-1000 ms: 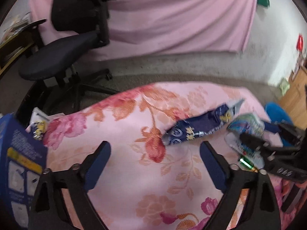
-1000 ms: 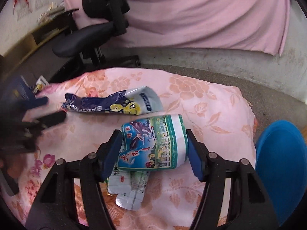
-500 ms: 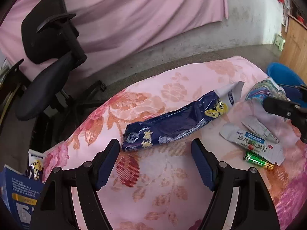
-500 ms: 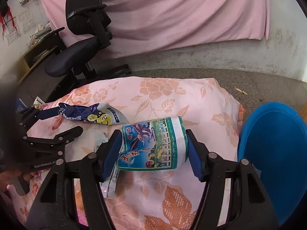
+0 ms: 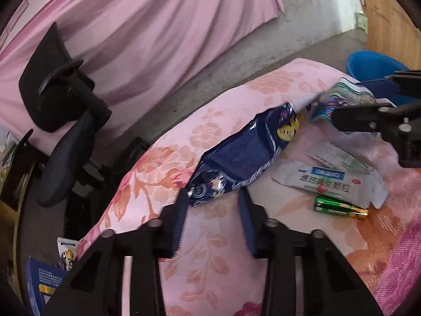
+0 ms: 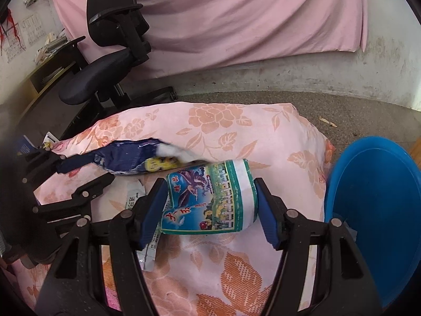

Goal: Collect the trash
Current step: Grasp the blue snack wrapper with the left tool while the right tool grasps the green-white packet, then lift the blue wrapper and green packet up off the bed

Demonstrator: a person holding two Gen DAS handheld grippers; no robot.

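A long dark blue snack wrapper (image 5: pixel 244 155) lies across the pink flowered cloth (image 5: pixel 218 258). My left gripper (image 5: pixel 212 200) has closed in on the wrapper's near end, which sits pinched between its blue pads. In the right wrist view the wrapper (image 6: pixel 126 158) looks blurred, with the left gripper (image 6: pixel 97 169) at its left end. My right gripper (image 6: pixel 210 200) is shut on a green and blue printed packet (image 6: pixel 210 197) held above the cloth. That packet (image 5: pixel 339 97) also shows in the left wrist view, near a blue bin (image 6: pixel 376 205).
A flattened white medicine box (image 5: pixel 329 181), another white slip (image 5: pixel 334 155) and green batteries (image 5: pixel 339 206) lie on the cloth. A black office chair (image 6: pixel 105 73) stands behind on the left. A blue carton (image 5: pixel 39 284) sits low on the left. The blue bin (image 5: pixel 373 63) stands off the cloth's right edge.
My left gripper moved in to the blue wrapper and its fingers narrowed from wide open onto the wrapper's end. The right gripper shifted toward the blue bin, still holding the packet.
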